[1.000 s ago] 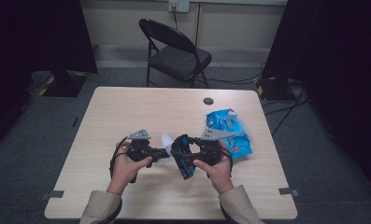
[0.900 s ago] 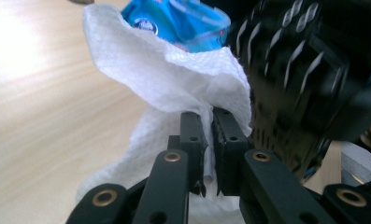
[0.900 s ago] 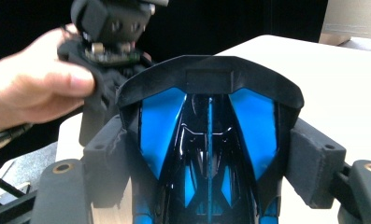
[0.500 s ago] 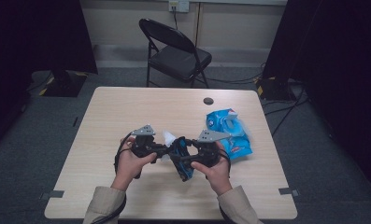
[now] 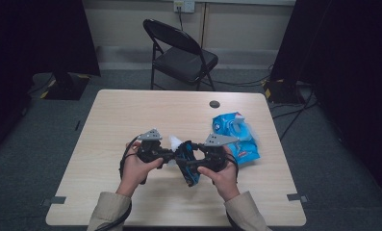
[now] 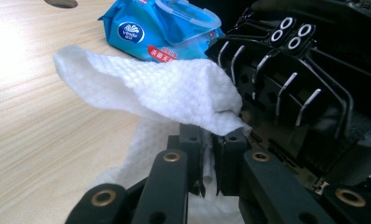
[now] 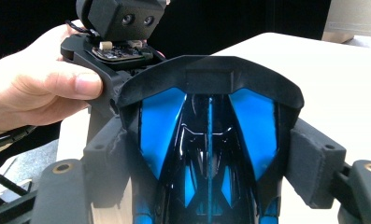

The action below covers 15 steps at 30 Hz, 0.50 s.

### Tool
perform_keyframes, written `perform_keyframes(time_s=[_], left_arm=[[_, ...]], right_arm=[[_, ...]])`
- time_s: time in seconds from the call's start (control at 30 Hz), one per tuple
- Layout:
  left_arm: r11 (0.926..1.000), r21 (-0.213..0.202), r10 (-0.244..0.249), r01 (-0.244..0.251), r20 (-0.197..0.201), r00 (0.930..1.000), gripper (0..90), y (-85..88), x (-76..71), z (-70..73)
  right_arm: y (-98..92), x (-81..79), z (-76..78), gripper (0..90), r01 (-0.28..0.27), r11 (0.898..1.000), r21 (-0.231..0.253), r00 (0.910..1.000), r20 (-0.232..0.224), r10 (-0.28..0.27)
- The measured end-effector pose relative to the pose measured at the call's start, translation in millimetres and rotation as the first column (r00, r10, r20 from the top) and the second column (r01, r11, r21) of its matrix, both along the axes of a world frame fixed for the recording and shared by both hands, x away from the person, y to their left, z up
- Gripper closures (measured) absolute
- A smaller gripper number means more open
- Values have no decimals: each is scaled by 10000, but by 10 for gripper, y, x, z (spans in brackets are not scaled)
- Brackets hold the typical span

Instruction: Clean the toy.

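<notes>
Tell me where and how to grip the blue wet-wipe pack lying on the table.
Take the wet-wipe pack across its soft body near the end facing the person, probably from above. It lies flat on the table, so its sides offer little to grip. Its hinged lid stands open at the far end and would likely give way. The right gripper is nearer, but it is shut on a black-and-blue object.

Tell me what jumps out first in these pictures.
Near the table's front edge, the left gripper pinches a white wet wipe against a black-and-blue toy car gripped in the right gripper. A blue pack of wipes lies to their right on the table.
</notes>
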<state>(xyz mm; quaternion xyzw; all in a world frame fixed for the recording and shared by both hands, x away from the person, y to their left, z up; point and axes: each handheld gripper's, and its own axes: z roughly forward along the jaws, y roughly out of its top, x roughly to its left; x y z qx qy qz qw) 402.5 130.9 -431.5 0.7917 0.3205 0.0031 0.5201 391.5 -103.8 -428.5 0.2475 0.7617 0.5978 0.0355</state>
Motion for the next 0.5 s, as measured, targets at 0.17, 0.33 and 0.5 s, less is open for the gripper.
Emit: perform_keyframes(time_s=[0.17, 0.33, 0.5], left_arm=[[10000, -11, -18, 18, -20, 10000, 838, -12, 4, 0], [9999, 98, -106, 106, -25, 9999, 838, -47, 2, -18], [10000, 3, -85, 85, -78, 9999, 838, -75, -9, -48]], right_arm=[[-8, 6, 1, 259, -5, 10000, 15, 10000, -58, 5], [-20, 11, 19, 259, 16, 9999, 117, 10000, -3, -16], [-33, 14, 28, 259, 50, 9998, 197, 10000, -21, -49]])
